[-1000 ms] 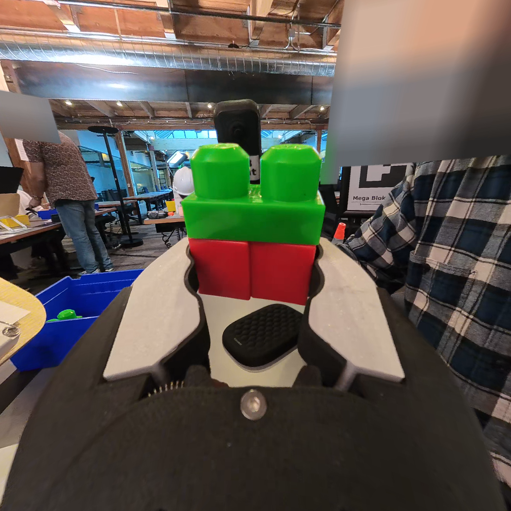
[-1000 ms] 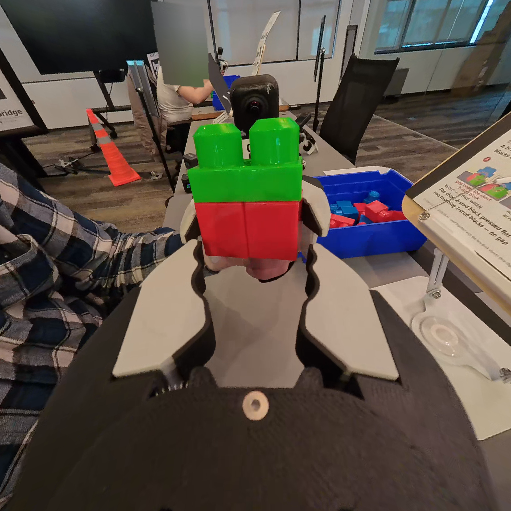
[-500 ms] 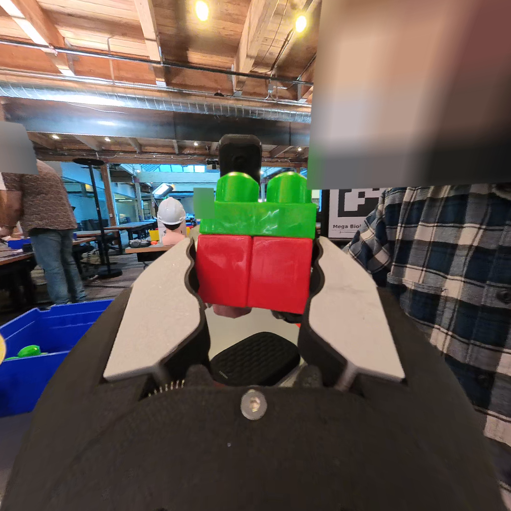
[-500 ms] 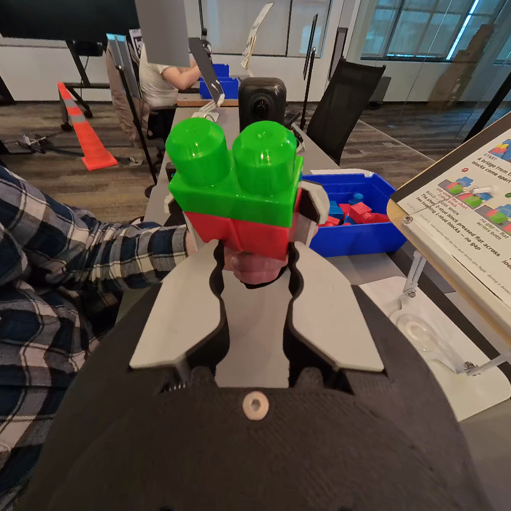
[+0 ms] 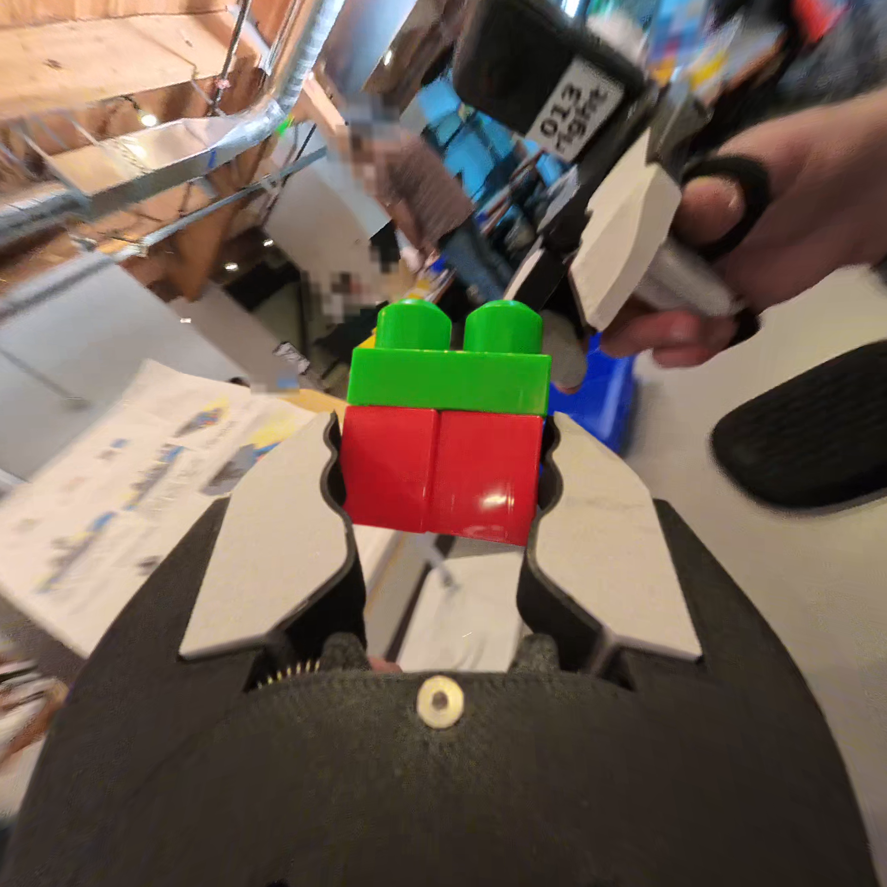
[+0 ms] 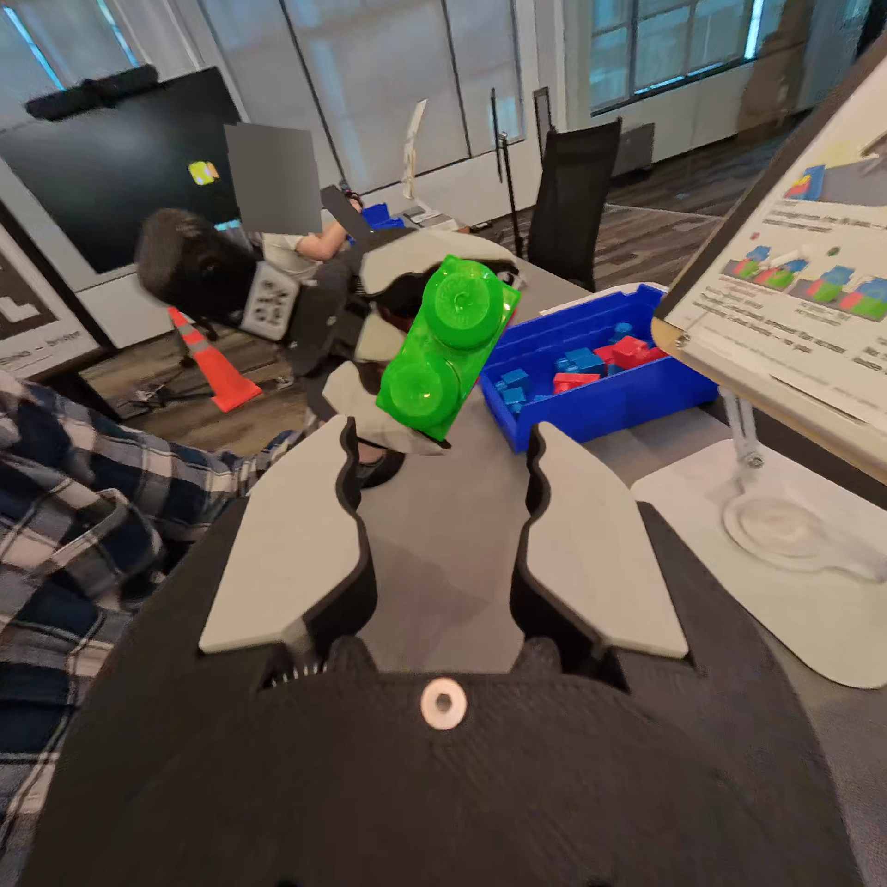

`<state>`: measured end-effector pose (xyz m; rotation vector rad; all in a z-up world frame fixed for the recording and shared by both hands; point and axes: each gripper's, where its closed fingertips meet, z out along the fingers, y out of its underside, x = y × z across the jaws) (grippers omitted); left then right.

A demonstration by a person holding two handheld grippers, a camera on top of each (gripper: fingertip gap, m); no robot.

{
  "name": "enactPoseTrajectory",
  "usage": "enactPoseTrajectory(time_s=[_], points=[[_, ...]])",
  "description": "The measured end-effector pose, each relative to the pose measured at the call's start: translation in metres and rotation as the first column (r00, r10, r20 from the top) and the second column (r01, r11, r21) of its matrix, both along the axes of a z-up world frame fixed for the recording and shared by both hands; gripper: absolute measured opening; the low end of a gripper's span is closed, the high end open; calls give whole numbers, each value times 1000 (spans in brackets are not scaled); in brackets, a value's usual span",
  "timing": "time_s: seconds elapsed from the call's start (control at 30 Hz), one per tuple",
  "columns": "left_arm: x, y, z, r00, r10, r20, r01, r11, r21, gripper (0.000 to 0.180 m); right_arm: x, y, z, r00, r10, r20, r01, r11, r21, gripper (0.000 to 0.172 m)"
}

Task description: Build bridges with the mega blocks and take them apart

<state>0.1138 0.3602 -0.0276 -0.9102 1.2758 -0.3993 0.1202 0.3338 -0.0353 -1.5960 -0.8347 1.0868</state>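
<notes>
Clamping red blocks (image 5: 439, 473) under green block (image 5: 449, 379) | left hand-held gripper (image 5: 441, 461) | right hand-held gripper (image 6: 439, 461) agape, bare

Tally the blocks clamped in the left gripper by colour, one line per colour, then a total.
Green blocks: 1
Red blocks: 2
Total in the left gripper: 3

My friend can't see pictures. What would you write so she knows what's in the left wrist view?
The left tongs grip two red blocks side by side, with a green two-stud block stacked across their tops. Up and to the right, a person's hand holds the other tongs, away from the blocks, over a grey table.
</notes>
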Motion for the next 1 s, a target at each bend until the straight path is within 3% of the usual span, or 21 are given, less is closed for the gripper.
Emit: enactPoseTrajectory(time_s=[0.13,0.23,0.3,0.43,0.6,0.67,0.73,0.77,0.83,0.93,1.0], points=[[14,7,-5,970,188,-156,-146,958,247,78,-5,3,9,995,13,-103,-20,998,-59,70],[25,2,-9,952,236,-193,-153,917,367,78,-6,10,5,997,-12,-81,6,997,-72,52],[29,0,-7,945,260,-196,-162,899,407,78,-4,15,2,997,-34,-74,28,997,-78,37],[30,3,-5,934,288,-211,-171,879,445,78,-1,18,4,994,-32,-104,26,998,-53,37],[25,3,3,952,229,-201,-149,925,349,83,13,21,16,980,-19,-198,19,1000,-1,37],[17,-3,9,980,122,-156,-89,976,200,80,18,18,18,979,1,-206,4,1000,27,37],[14,-13,14,996,-63,-60,60,997,-55,76,17,8,24,974,75,-212,-56,994,95,37],[14,-18,14,987,-158,-4,154,966,-207,68,16,6,21,981,83,-177,-62,991,120,37],[16,-26,17,940,-311,140,341,836,-430,66,12,1,17,989,105,-101,-84,977,194,37],[19,-34,8,864,-443,240,490,630,-603,46,8,-6,18,987,141,-79,-119,966,231,37],[20,-41,11,792,-504,344,595,512,-620,36,7,-9,16,987,154,-38,-140,959,247,37]])
